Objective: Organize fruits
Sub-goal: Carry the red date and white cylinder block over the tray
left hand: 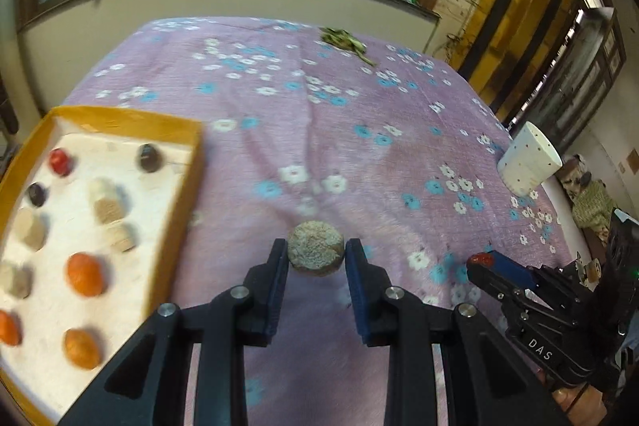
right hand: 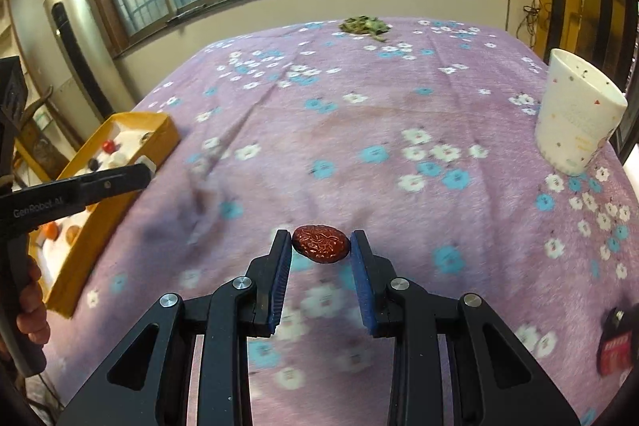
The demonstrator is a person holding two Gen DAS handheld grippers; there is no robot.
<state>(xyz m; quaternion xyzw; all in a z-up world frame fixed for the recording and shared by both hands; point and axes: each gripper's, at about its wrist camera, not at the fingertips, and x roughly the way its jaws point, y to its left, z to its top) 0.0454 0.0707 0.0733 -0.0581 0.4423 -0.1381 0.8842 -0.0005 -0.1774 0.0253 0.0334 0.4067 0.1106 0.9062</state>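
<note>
My left gripper [left hand: 316,253] is shut on a rough beige puck-shaped piece [left hand: 315,244], held above the purple flowered cloth. My right gripper [right hand: 321,244] is shut on a wrinkled red date [right hand: 321,243], also lifted off the cloth; in the left wrist view the right gripper [left hand: 481,262] shows at the lower right with the red date [left hand: 478,260] at its tip. A yellow-rimmed tray [left hand: 187,178] with a white floor lies to the left, holding orange fruits [left hand: 84,274], a red fruit [left hand: 60,162], dark fruits and several beige pieces. The right wrist view has the tray [right hand: 120,202] behind the left gripper [right hand: 143,168].
A white spotted cup [right hand: 575,118] stands on the cloth at the right edge. A pile of green leaves [right hand: 364,25] lies at the far side, below the windows. A small dark red object [right hand: 617,344] sits near the right front. A hand [right hand: 32,310] grips the left tool's handle.
</note>
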